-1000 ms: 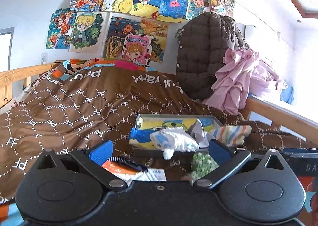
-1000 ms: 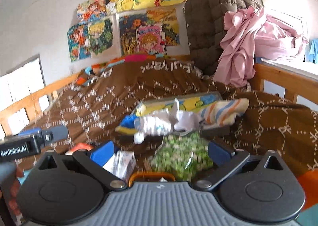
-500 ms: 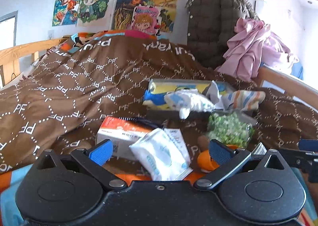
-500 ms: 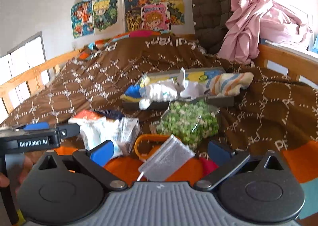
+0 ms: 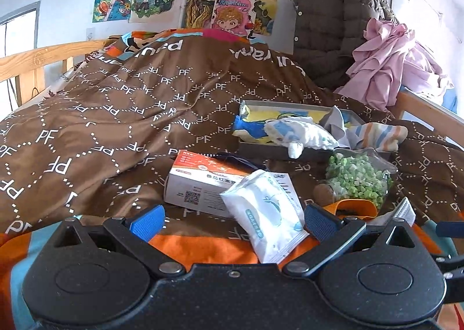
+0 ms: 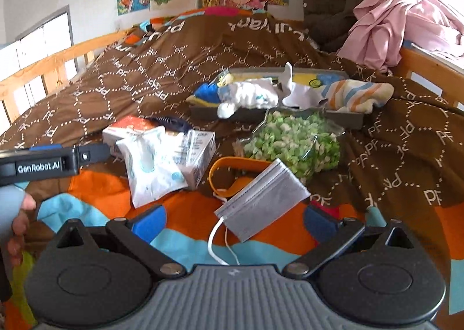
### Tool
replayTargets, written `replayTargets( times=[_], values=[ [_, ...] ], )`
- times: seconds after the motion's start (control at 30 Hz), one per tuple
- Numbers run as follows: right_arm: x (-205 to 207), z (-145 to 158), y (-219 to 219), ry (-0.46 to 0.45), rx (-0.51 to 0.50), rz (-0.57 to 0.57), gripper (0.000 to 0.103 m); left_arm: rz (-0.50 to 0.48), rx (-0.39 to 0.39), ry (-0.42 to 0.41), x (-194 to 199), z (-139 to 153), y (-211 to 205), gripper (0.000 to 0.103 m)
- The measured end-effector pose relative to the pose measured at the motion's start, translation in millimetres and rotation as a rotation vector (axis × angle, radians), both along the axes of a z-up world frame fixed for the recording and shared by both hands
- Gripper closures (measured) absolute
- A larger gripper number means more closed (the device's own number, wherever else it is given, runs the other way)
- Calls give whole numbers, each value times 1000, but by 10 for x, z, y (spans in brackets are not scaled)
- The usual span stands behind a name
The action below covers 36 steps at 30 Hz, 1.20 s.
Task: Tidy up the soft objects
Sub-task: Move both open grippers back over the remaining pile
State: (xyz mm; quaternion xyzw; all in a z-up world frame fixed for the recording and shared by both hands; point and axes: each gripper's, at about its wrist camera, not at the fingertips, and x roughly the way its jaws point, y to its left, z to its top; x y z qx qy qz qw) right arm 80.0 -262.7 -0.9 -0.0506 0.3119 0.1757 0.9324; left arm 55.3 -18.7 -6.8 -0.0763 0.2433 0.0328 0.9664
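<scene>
A grey tray [image 5: 261, 150] [image 6: 348, 120] on the brown bedspread holds a blue-yellow cloth, a white plush [image 5: 301, 134] [image 6: 252, 96] and a striped sock [image 5: 380, 134] [image 6: 356, 95] that hangs over its right end. A grey face mask [image 6: 261, 196] lies flat just ahead of my open right gripper [image 6: 235, 221], untouched. A white tissue pack [image 5: 266, 214] [image 6: 150, 167] leans on an orange-white box [image 5: 197, 182]. It sits between the fingers of my open left gripper [image 5: 233, 221], and I cannot tell whether they touch it.
A clear bag of green pieces [image 5: 356, 179] [image 6: 293, 141] and an orange loop [image 6: 232, 166] lie near the tray. Wooden bed rails [image 6: 58, 60] run along both sides. A brown jacket [image 5: 333, 25] and pink clothes [image 5: 385, 66] hang at the far right. The left gripper's body [image 6: 52, 160] crosses the right view.
Both grippers have pulled back and tilted down over the last second. The box, tissue pack, orange loop and mask came into view. Both grippers stayed open.
</scene>
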Motion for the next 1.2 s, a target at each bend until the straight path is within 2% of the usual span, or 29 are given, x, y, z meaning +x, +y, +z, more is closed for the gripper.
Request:
replayTargets(
  times=[0.13,0.33,0.63,0.8,1.0,1.2],
  values=[
    [16,-31,26,15,-20,-1,0,1,6,1,8,-12,9,1],
    [67,-61,10,36,-22,-20,0,-18,61,2,12,-74,-11,1],
    [137,-92,-52,53,-10,-76,0,-97,109,-1,64,-163,-91,1],
    [186,-130,-78,67,-2,-103,0,-126,73,32,189,-254,-92,1],
    [265,-223,-90,85,29,-120,0,-107,-63,81,405,-436,4,1],
    [393,-294,-95,76,43,-164,0,-135,-88,49,496,-564,16,1]
  ],
)
